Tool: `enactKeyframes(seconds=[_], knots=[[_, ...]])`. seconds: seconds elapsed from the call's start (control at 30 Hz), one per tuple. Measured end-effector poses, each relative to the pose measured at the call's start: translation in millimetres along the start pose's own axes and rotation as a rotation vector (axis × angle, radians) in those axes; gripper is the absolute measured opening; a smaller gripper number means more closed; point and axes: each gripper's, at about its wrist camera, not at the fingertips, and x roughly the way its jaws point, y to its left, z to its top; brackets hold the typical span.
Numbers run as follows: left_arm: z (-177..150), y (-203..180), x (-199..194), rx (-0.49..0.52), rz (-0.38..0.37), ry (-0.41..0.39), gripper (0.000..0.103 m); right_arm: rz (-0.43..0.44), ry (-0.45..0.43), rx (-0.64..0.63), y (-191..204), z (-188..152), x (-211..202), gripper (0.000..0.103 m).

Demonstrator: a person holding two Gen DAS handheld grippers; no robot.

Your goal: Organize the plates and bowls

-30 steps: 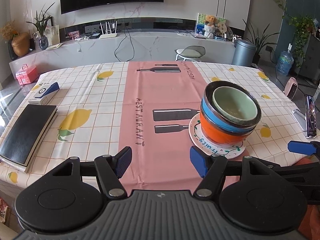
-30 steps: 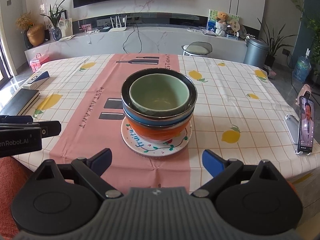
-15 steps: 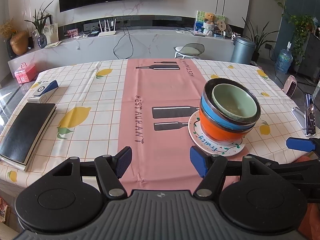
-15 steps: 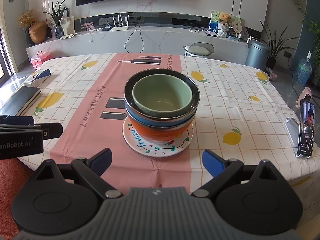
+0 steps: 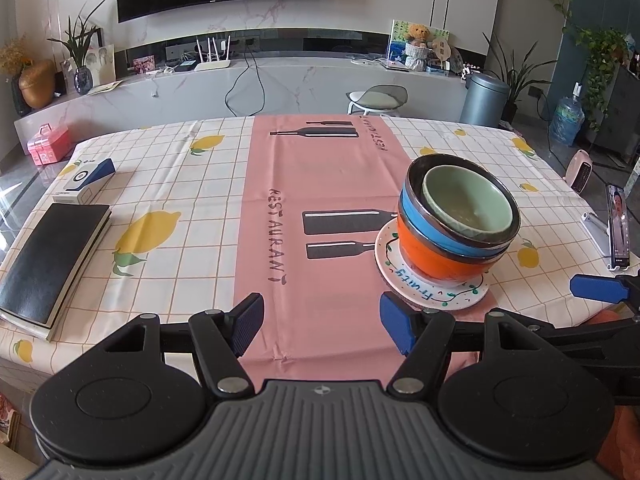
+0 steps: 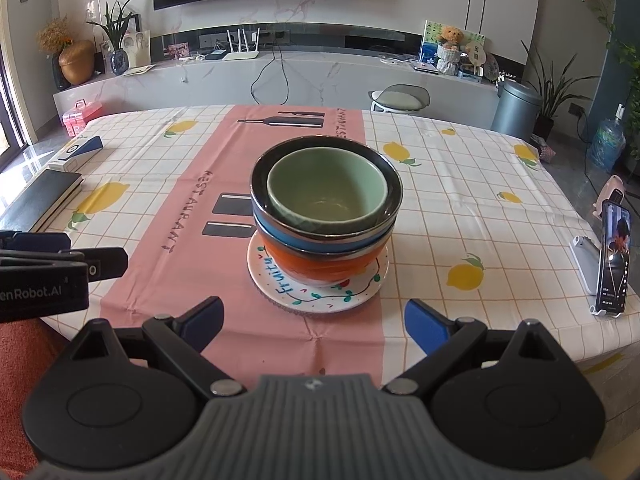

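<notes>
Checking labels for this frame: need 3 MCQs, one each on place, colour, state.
1. Where does the bowl stack stand?
A. on the black book
B. on the white plate
C. on the stool

2. What colour is the top bowl?
A. pale green
B. yellow
C. red

3. How do the right tongs stand?
A. shut on the plate
B. shut on a bowl
C. open, nothing between them

Answers:
1 B: the orange bottom bowl sits on the plate, whose rim shows all round it.
2 A: the innermost bowl is pale green, nested in a dark-rimmed bowl.
3 C: the blue pads are wide apart, short of the plate, with only tablecloth between.
</notes>
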Motion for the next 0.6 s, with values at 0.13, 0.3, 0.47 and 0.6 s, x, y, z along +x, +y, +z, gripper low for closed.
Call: enactKeyframes(seconds=[0.13, 0.3, 0.47, 0.6], knots=[[-0.2, 0.5, 0.0, -0.001, -0.002, 0.002, 0.078, 0.0, 0.003, 0.002, 0.3, -0.9, 1.1, 0.095], [-0.3, 0.2, -1.0, 0.001, -0.003, 0.001, 0.078, 0.001, 0.003, 0.003, 0.1, -1.0, 1.4, 0.095], [-0.2, 0.2, -1.3, 0.0, -0.003, 0.001, 0.078, 0.003, 0.009, 0.011, -1.1, -2.2, 2.9, 0.095], [0.0, 0.3, -1.3, 0.003, -0.004, 0.001, 0.078, 0.004, 0.01, 0.012, -1.4, -2.7, 3.0, 0.095]])
